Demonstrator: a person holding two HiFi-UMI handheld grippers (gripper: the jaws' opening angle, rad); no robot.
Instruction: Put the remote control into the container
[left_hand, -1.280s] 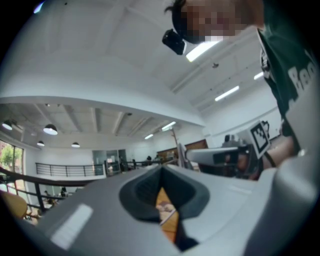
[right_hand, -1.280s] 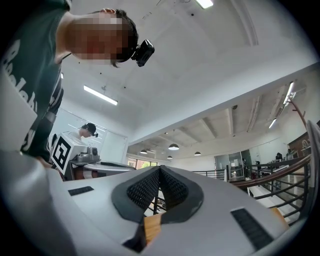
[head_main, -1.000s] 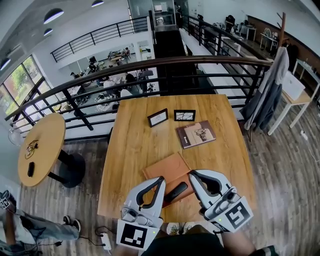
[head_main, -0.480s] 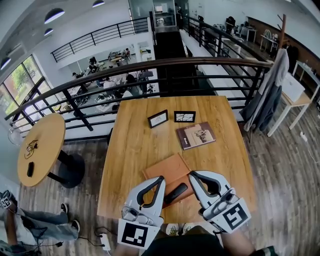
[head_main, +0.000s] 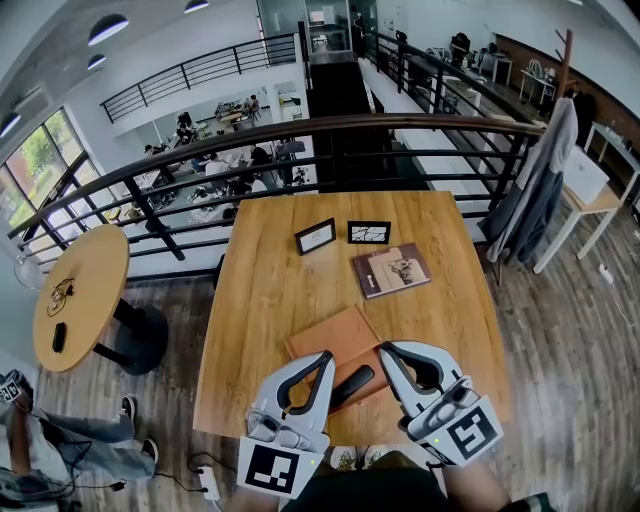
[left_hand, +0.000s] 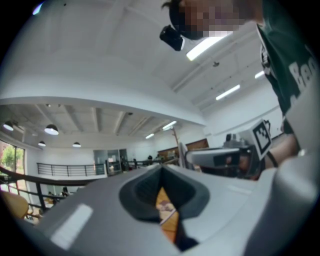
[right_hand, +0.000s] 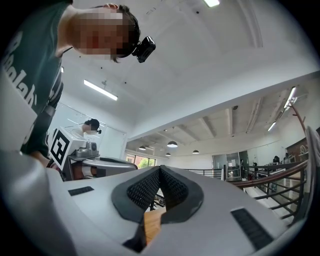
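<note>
A black remote control (head_main: 351, 386) lies near the front edge of the wooden table (head_main: 270, 290), at the near end of a flat brown container (head_main: 335, 338); whether it rests on the container I cannot tell. My left gripper (head_main: 322, 357) is just left of the remote and my right gripper (head_main: 385, 350) just right of it, both above the table. Each has its jaws together with nothing between them. In the left gripper view (left_hand: 161, 168) and the right gripper view (right_hand: 160, 169) the fingertips meet, and only a sliver of wood shows below.
Two small picture frames (head_main: 316, 236) (head_main: 369, 232) and a brown book (head_main: 391, 269) lie farther back on the table. A dark railing (head_main: 330, 125) runs behind it. A round table (head_main: 80, 295) stands at left, a coat on a stand (head_main: 535, 190) at right.
</note>
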